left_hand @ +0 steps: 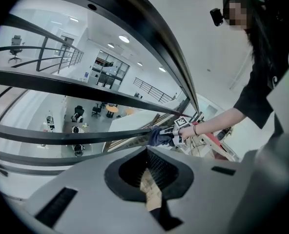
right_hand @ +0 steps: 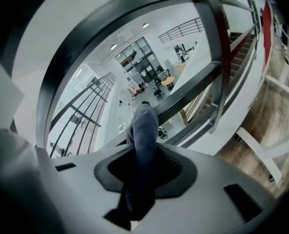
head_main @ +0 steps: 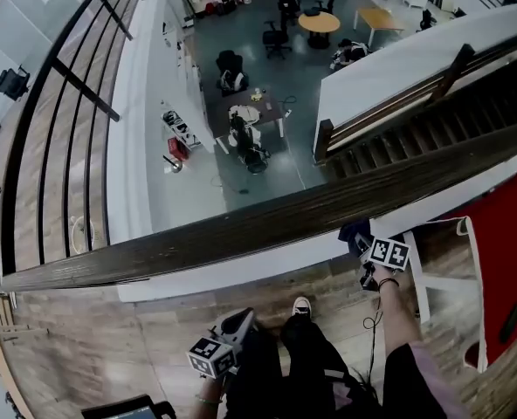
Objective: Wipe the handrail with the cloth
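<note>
Wood-plank flooring (head_main: 101, 339) of a balcony fills the bottom of the head view, and an office level with chairs and a round table (head_main: 318, 22) is seen far below, past the edge. A dark handrail (head_main: 241, 227) is stretched across the middle of that view, rising from lower left to upper right. A staircase (head_main: 416, 125) is seen at upper right and a red panel (head_main: 507, 260) at the right edge.

The right gripper (head_main: 363, 244) is held at the handrail, right of centre. Its jaws are clamped on a dark blue cloth (head_main: 353, 230), which is bunched between them and pressed against the near side of the rail. In the right gripper view the cloth is seen standing up out of the jaws, with railing bars behind it.

The left gripper (head_main: 239, 323) is held low at bottom centre, well apart from the rail and beside the person's dark trouser legs and a white shoe (head_main: 301, 307). Its jaws are drawn together and nothing is gripped in them. In the left gripper view it is pointed up toward the railing bars, and the right gripper with its cloth is seen beyond it at the rail.
</note>
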Action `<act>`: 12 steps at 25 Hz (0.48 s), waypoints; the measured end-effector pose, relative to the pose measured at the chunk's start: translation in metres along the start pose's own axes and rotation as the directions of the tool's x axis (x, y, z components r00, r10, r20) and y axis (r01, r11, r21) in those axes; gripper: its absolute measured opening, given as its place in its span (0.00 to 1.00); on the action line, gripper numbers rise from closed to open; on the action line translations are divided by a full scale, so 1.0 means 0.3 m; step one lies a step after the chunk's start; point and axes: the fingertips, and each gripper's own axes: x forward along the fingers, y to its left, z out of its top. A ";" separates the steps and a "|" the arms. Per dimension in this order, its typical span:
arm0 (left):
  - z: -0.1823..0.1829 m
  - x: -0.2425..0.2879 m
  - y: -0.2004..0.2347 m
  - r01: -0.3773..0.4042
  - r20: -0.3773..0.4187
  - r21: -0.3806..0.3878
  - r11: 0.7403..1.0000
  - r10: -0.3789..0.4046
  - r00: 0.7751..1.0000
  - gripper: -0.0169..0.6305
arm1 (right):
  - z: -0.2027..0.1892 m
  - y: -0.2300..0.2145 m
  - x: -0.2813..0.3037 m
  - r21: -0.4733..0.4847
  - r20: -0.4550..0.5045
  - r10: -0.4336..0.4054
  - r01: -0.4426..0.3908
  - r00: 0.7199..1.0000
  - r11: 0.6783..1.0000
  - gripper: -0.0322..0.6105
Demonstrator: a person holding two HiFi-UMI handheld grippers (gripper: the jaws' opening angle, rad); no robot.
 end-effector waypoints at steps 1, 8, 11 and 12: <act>0.012 0.020 -0.013 0.001 -0.005 0.004 1.000 -0.001 1.000 0.03 | 0.035 -0.051 -0.018 0.023 0.017 -0.014 0.014 1.000 1.000 0.19; 0.031 0.096 -0.040 -0.019 -0.046 0.027 0.999 0.020 0.999 0.03 | 0.227 -0.333 -0.117 0.126 0.103 -0.100 0.087 0.990 0.988 0.19; 0.033 0.110 -0.032 -0.023 -0.050 0.040 0.999 0.025 0.998 0.03 | 0.284 -0.415 -0.147 0.155 0.131 -0.139 0.118 0.982 0.981 0.19; 0.039 0.118 -0.037 -0.022 -0.056 0.040 0.999 0.024 0.998 0.03 | 0.304 -0.440 -0.160 0.168 0.140 -0.155 0.131 0.978 0.977 0.19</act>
